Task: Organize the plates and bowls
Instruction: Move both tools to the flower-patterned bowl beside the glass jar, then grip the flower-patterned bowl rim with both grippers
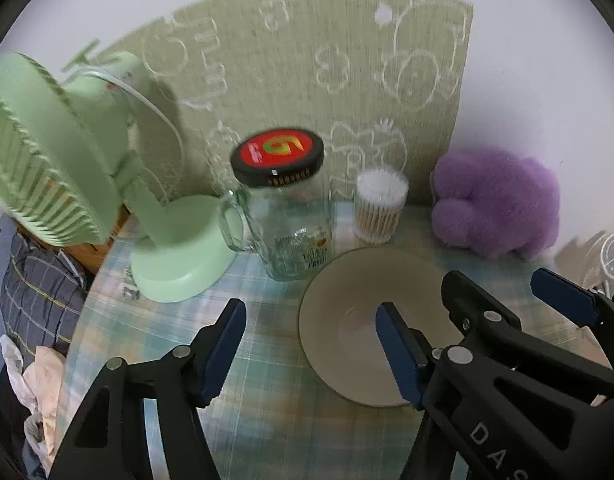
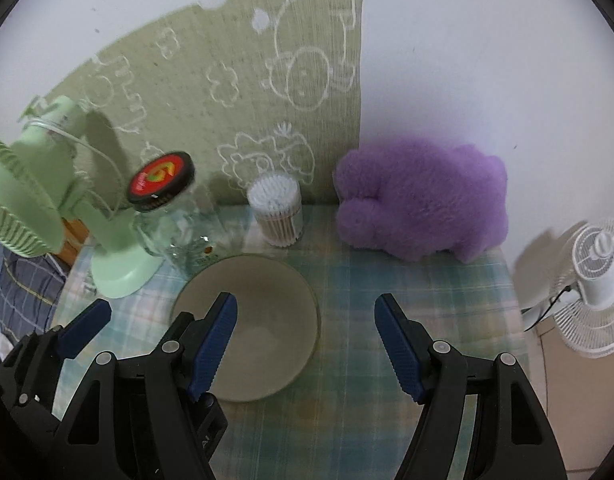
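Observation:
A single beige deep plate point(image 1: 355, 280) point(image 2: 267, 300) lies on the plaid tablecloth point(image 1: 267, 420). My left gripper point(image 1: 311, 344) hovers open over the plate's left rim. Its right finger point(image 1: 395, 352) is above the plate's hollow, and its left finger is above the cloth. My right gripper point(image 2: 307, 344) is open over the plate's right rim, with its left finger point(image 2: 215, 344) above the plate and its right finger above the cloth. Each gripper shows in the other's view: the right gripper point(image 1: 511, 292) and the left gripper point(image 2: 145, 312). Nothing is held.
Behind the plate stand a glass jar mug with a red-and-black lid point(image 1: 283, 208), a tub of cotton swabs point(image 1: 379, 204) and a purple plush toy point(image 1: 495, 204). A green desk fan point(image 1: 59, 152) stands at the table's left edge. A white fan point(image 2: 595, 280) stands off the table's right side.

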`<state>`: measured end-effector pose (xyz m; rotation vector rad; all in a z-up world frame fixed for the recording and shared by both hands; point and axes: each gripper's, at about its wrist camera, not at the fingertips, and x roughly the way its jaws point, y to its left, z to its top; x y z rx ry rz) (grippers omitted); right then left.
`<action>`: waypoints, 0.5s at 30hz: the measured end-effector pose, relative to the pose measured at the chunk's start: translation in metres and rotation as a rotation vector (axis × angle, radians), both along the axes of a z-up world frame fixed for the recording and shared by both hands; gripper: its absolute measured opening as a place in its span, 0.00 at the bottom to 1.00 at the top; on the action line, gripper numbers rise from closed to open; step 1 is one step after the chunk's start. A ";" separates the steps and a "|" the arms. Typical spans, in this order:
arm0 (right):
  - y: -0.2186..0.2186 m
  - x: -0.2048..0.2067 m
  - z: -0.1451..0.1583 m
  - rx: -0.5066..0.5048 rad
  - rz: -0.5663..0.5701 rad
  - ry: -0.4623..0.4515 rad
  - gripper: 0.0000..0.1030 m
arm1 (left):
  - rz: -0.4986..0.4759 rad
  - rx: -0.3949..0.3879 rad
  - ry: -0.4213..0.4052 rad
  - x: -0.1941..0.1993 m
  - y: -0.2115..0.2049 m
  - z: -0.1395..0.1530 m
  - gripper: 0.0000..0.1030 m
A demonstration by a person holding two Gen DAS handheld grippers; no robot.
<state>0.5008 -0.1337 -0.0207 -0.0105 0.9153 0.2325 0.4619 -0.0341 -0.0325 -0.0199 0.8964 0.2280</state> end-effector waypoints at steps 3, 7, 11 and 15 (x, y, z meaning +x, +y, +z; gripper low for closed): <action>0.002 0.010 -0.016 0.000 -0.012 0.023 0.71 | 0.001 0.015 0.022 0.010 0.002 -0.011 0.59; 0.005 0.021 -0.031 0.004 -0.019 0.046 0.61 | 0.004 0.015 0.044 0.020 0.006 -0.025 0.51; 0.010 0.029 -0.047 0.002 -0.013 0.077 0.45 | 0.012 0.008 0.075 0.028 0.011 -0.040 0.41; 0.014 0.033 -0.057 -0.019 -0.013 0.084 0.28 | 0.010 -0.009 0.094 0.033 0.013 -0.051 0.32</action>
